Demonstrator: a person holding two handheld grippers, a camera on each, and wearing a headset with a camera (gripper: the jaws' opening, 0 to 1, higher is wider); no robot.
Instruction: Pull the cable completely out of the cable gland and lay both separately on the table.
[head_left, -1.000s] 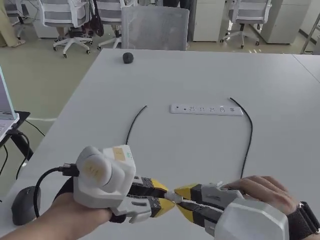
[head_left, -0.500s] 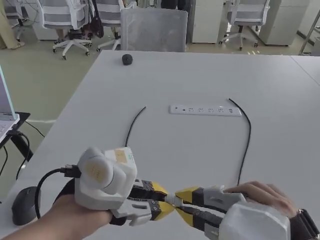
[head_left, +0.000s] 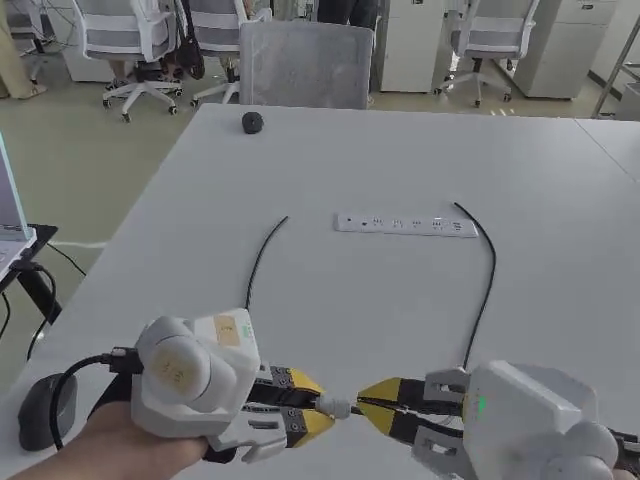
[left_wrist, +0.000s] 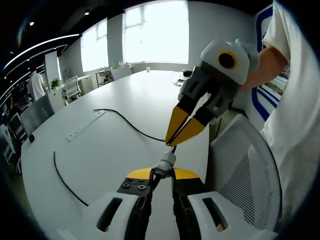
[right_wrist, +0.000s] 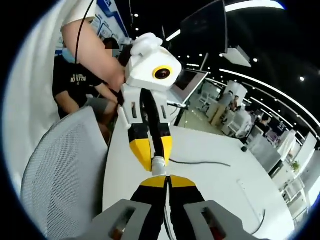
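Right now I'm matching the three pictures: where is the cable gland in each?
Head view: cable gland, bottom centre, between left gripper and right gripper.
Left gripper view: cable gland, below centre, at the near tips.
Right gripper view: cable gland, just below centre.
Shared landmark: the white table.

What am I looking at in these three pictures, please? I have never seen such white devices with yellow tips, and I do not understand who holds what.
A person holds one hand tool in each hand, and each tool ends in yellow-tipped tongs. The head view comes from a camera on the person's head, looking down at a white table. The two round gripper views come from a camera riding on each tool. The left tongs pinch a small white cable gland. The right tongs pinch the black cable just beside the gland; that cable trails away across the table. A white power strip and a second black cable lie farther off.
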